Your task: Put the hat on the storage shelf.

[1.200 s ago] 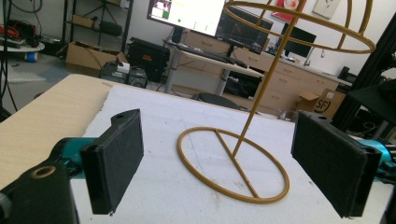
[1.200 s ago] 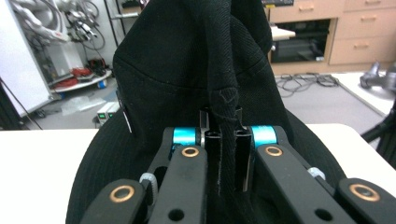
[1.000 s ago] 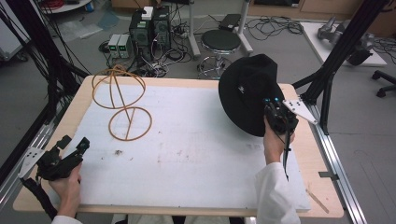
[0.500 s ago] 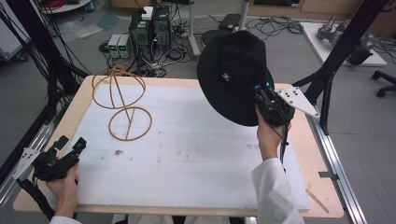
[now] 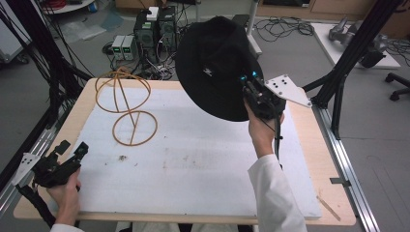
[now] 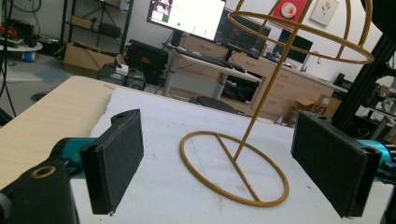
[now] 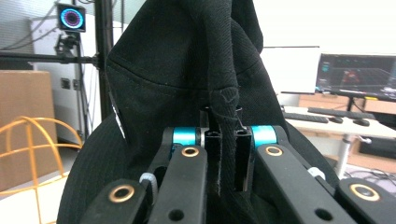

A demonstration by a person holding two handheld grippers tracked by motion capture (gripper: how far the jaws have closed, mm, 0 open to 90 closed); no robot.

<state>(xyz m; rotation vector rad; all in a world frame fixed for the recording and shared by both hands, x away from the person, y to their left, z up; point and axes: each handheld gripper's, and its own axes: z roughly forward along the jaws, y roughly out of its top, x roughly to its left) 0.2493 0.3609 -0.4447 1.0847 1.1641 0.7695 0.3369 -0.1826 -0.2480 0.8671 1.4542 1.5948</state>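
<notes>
A black bucket hat (image 5: pixel 212 63) hangs in the air over the table's back right part. My right gripper (image 5: pixel 251 89) is shut on the brim of the hat (image 7: pixel 177 70), with a fold of cloth pinched between the jaws of the right gripper (image 7: pixel 226 140). A gold wire hat stand (image 5: pixel 126 104) rises from a ring base at the back left of the white sheet (image 5: pixel 193 159). My left gripper (image 5: pixel 72 150) rests near the front left corner. In the left gripper view the left gripper (image 6: pixel 219 126) is open and holds nothing, and it faces the stand (image 6: pixel 243 163).
A wooden table (image 5: pixel 72 121) lies under the white sheet. Black frame posts (image 5: pixel 348 53) stand at the right and left sides. Computers (image 5: pixel 154 29) and cables sit on the floor behind the table. A small dark speck (image 5: pixel 122 157) lies on the sheet.
My right gripper has lifted the hat higher and carried it to the left, toward the table's middle. The left gripper has stayed in place.
</notes>
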